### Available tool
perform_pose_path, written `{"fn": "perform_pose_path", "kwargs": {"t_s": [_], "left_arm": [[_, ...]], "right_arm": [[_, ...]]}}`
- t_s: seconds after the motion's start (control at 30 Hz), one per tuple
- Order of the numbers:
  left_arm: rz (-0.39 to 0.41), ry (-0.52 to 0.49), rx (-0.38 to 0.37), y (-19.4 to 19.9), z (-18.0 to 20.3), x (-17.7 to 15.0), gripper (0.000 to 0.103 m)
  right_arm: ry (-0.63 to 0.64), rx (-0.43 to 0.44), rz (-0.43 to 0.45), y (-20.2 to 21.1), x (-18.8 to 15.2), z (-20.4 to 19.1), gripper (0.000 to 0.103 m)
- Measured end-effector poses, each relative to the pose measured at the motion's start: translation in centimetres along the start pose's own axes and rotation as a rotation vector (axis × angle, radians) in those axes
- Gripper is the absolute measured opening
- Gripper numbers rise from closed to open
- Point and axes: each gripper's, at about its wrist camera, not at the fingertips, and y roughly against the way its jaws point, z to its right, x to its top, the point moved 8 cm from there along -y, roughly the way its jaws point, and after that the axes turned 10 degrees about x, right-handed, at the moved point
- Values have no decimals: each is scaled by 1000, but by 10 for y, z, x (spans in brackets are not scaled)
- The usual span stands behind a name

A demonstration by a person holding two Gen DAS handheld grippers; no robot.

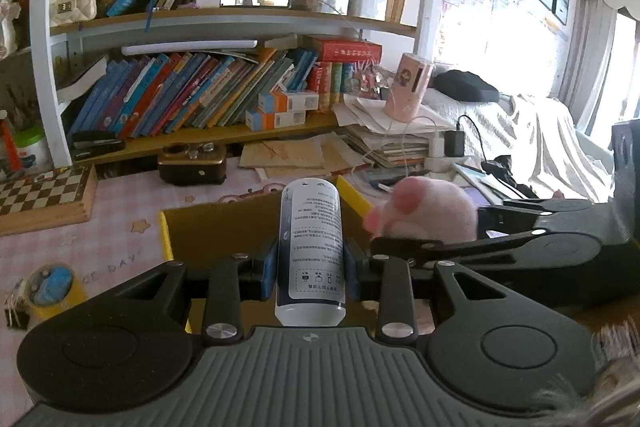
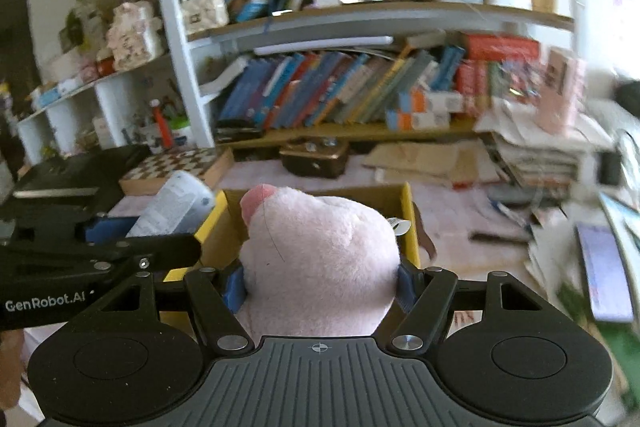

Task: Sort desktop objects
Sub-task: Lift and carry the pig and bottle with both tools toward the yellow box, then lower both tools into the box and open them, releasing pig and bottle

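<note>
The bottle [image 1: 310, 247] stood at the centre of the left wrist view, clamped near its lower half between the blue pads [image 1: 269, 273] of the left tool [image 1: 310, 273], whose jaws were almost fully closed on it. Just to its right in that frame the pink plush [image 1: 428, 213] sat in the right tool [image 1: 480, 223]; in the right wrist view it filled the lower centre, squeezed between that tool's half-open jaws. Both things hung above the yellow-rimmed cardboard box [image 1: 208, 231] on the pink checked counter [image 1: 80, 239], which was probably the sorting target.

The bottle was smooth and top-heavy in the grip, so it could have pivoted or slid through the pads if the hand swung fast. The plush was soft and could have slipped free if its stuffing gave way. The two tools were very close, the right one's arm just beside the left one's finger, so a collision could have knocked either load loose. A release too far back might have dropped things on the box rim or among the papers [image 1: 288, 155] behind.
</note>
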Motion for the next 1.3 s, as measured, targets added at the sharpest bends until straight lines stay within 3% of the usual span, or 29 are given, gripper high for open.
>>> {"fn": "perform_pose_path", "kwargs": {"t_s": [0.23,0.47,0.63,0.8,1.07,1.3], "left_arm": [[-78,-22,29,-55,-7,8,30],[-232,-9,86,-126,-28,-4,30],[-325,-101,128,-164,-29,-17,31],[-395,-164,131,-182,-27,-30,31],[-467,-156,128,-193,-30,-40,31],[-453,-148,122,-191,-30,-37,34]], "right_arm": [[92,33,-107,-58,14,19,70],[219,29,-287,-120,2,31,70],[439,11,-455,-156,-17,23,71],[605,35,-564,-177,-37,14,71],[584,63,-661,-191,-47,15,71],[583,61,-657,-193,-44,14,76]]}}
